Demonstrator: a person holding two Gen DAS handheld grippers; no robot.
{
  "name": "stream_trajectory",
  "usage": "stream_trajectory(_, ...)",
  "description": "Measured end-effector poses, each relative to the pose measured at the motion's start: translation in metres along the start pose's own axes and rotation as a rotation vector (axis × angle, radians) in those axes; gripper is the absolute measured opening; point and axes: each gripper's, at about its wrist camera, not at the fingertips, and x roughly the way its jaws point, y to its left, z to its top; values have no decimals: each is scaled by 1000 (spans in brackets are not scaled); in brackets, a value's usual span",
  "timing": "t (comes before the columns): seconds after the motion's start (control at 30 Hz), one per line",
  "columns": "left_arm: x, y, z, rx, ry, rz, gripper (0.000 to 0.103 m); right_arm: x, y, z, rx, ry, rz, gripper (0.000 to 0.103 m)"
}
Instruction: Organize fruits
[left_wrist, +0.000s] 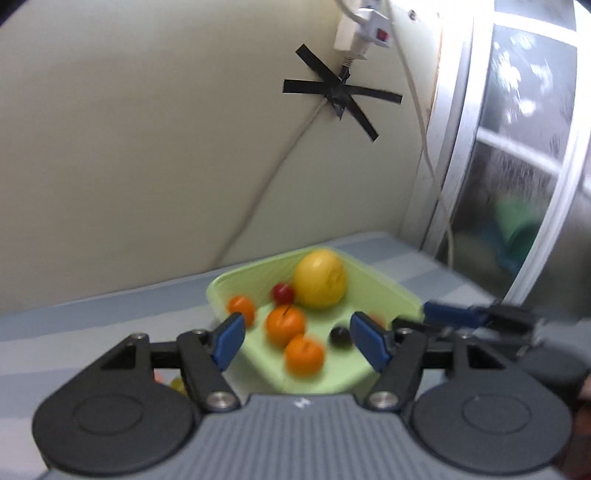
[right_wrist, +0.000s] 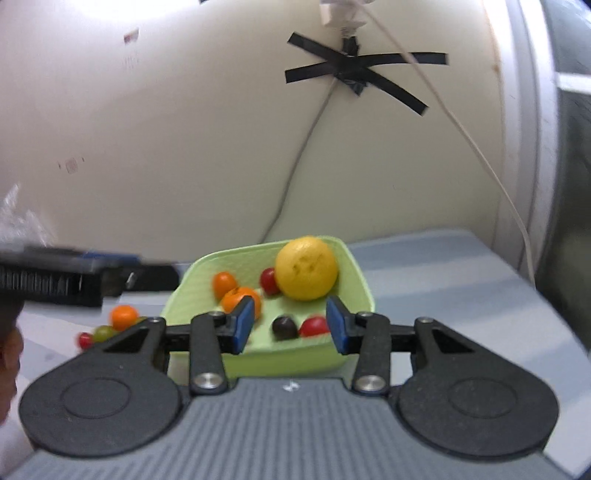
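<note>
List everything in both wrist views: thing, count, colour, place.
tray: 1, light green, on the table, near the wall
large fruit: 1, yellow, tray's back corner
small oranges: 3, orange, in the tray
cherry tomatoes: 2, red, in the tray
dark grape: 1, in the tray
loose fruit: orange, green, red, on the table left of the tray
tape: black, on the wall
left gripper: jaws open
right gripper: jaws open

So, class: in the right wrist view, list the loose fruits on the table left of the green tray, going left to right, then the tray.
small red fruit → green grape → small orange → green tray
</note>
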Motion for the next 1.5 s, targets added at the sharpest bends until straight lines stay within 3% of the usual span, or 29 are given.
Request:
stream_trajectory(0.13, -36, -9, -35, 12, 30, 84, 65, -30, 14, -20, 110, -7, 6, 46)
stream_trajectory(0.27, -68, -9, -65, -45, 40, 144, 71, -49, 27, -31, 209, -12, 8, 47)
stream_trajectory(0.4, -93, -1, -93, -82, 23, 217, 72, -70, 47, -51, 238, -26, -8, 47)
stream_trajectory(0.63, -118, 15, -128, -140, 33, 254, 72, -90, 74, -78, 244, -8, 0, 48)
stream_trajectory(0.93, -123, 30, -143, -158, 24, 331, 72, -90, 93, -80, 210, -11, 11, 49)
stream_trajectory(1.23, -107, 40, -150, -158, 39, 366, 73, -82, 95, -89, 222, -16, -35, 50)
stream_trajectory(1.27, -105, 40, -151, -159, 42, 368, 74, -81, 94, -90, 222, -19, -43, 50)
stream_trajectory(1.33, -102, 41, -152, -155, 40, 382, 87, -80, 94, -91, 226, -22, -54, 50)
stream_trajectory(1.5, -97, 42, -154, -146, 32, 388, 91, -74, 90, -94, 235, -17, -74, 51)
